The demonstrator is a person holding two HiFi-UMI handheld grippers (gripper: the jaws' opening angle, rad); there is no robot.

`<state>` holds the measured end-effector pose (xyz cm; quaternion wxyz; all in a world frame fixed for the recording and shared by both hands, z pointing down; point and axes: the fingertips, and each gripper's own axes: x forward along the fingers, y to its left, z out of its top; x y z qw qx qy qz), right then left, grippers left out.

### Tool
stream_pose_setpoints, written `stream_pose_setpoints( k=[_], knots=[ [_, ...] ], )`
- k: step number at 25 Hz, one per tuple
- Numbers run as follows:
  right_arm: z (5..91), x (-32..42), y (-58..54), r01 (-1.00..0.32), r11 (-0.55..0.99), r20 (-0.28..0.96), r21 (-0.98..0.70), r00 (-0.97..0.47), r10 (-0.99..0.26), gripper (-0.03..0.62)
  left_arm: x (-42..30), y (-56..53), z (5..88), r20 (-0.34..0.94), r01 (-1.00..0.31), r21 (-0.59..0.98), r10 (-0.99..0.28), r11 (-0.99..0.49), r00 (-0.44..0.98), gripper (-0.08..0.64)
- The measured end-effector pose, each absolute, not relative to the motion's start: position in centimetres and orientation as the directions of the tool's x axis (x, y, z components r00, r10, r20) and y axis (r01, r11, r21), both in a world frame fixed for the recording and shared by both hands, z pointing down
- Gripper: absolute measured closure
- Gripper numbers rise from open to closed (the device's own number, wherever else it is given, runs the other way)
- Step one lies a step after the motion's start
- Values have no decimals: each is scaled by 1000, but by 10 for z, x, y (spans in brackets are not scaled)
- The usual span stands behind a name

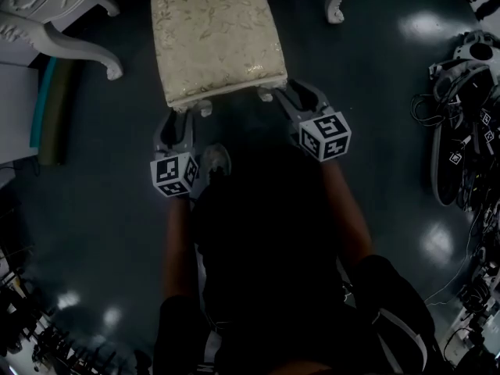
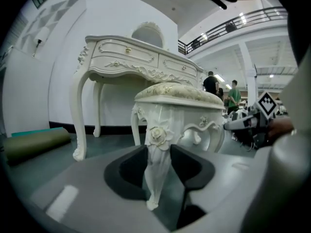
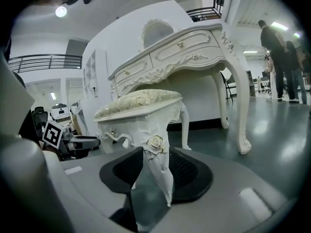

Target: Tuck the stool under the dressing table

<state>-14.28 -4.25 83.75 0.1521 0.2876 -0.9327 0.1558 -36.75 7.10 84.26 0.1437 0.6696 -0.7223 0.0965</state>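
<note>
**A:** What have the left tongs got?

**B:** The left tongs (image 2: 159,165) are clenched on the near left leg (image 2: 155,191) of the stool (image 1: 215,33). Both dark pads press the carved white wood just below the rose.

**A:** And the right ones?

**B:** It's the same there. The right tongs (image 3: 156,171) grasp the near right leg (image 3: 166,187), also just under its rose, with the foot hanging past the pads. Both pairs point slightly downward.

**A:** Where is the stool?

**B:** It stands upright on the dark glossy floor (image 1: 101,209), directly ahead of the person. From above, its pale patterned cushion lies between two curved legs of the dressing table (image 2: 131,57). In both gripper views the table rises behind the stool. I can't tell how far the seat has gone beneath the top.

**A:** What else is around?

**B:** A green roll (image 1: 51,108) lies on the floor left of the table, by the white wall. The person's shoe (image 1: 216,162) shows between the two marker cubes. Dark gear with cables (image 1: 461,123) is piled at the right, and a few people (image 3: 274,47) stand far back in the hall.
</note>
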Motion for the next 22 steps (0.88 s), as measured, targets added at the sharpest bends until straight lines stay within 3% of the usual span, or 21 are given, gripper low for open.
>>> stream_pose_setpoints(
  k=[4,22],
  knots=[
    [838,-145,-42,-574,795,379,-194,-792,-479,457,-367,70,844,344,-995,67,-938,75,-48,403],
    [841,-159,-84,-614,752,369,-239,-774,-514,463,-383,30,847,329,-993,75,-942,95,-65,414]
  ],
)
